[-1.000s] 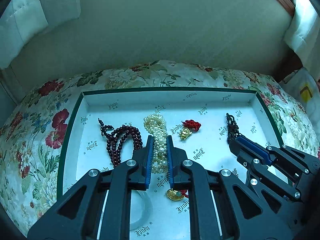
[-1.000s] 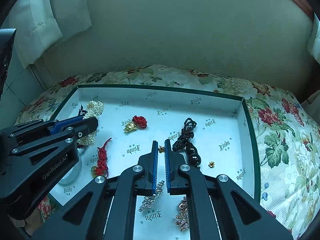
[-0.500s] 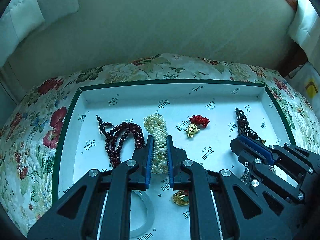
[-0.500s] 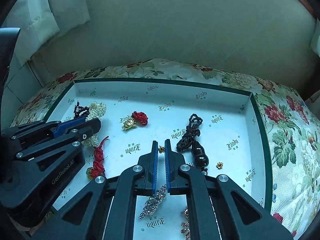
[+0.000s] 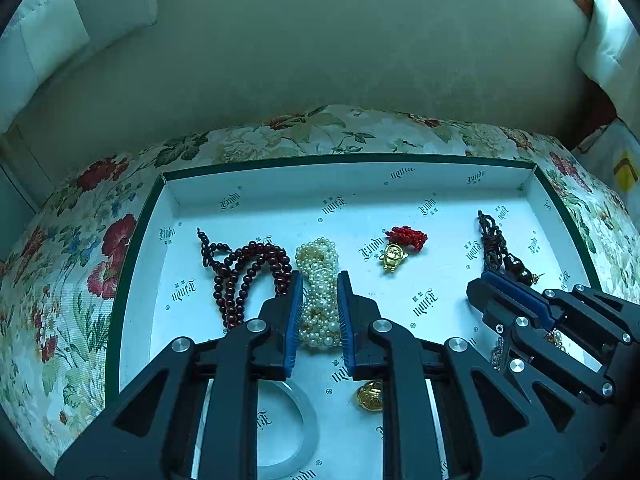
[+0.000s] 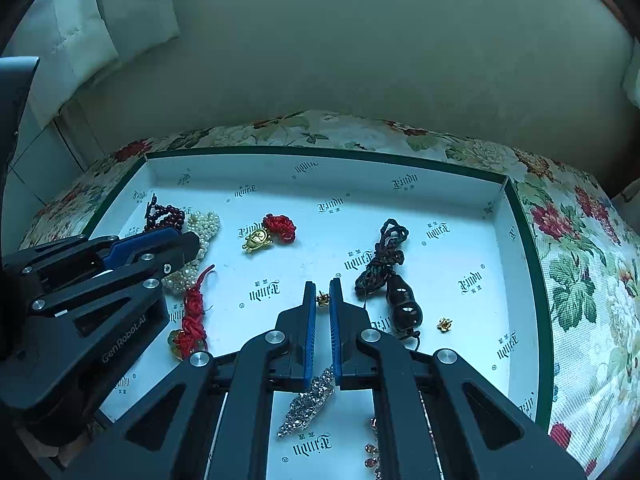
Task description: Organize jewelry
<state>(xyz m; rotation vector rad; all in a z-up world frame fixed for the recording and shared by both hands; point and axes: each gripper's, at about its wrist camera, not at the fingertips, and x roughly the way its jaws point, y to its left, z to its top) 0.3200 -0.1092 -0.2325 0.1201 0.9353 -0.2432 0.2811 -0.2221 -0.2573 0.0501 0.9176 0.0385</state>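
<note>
A white tray with a green rim holds the jewelry. My left gripper hovers over the pearl strand, jaws a narrow gap apart with the pearls between them. Dark red beads lie left of it, a gold charm on a red knot to the right. My right gripper has a narrow gap, and a small gold earring shows in that gap. A dark cord with a gourd pendant lies to its right.
A red knotted cord with a gold piece, a rhinestone clip, a second gold earring, a pale bangle and a gold coin charm also lie in the tray. Floral cloth surrounds it; a wall stands behind.
Both grippers have drawn back and risen a little, so more of the tray shows. The left jaws stay around the pearls; the jewelry has not moved.
</note>
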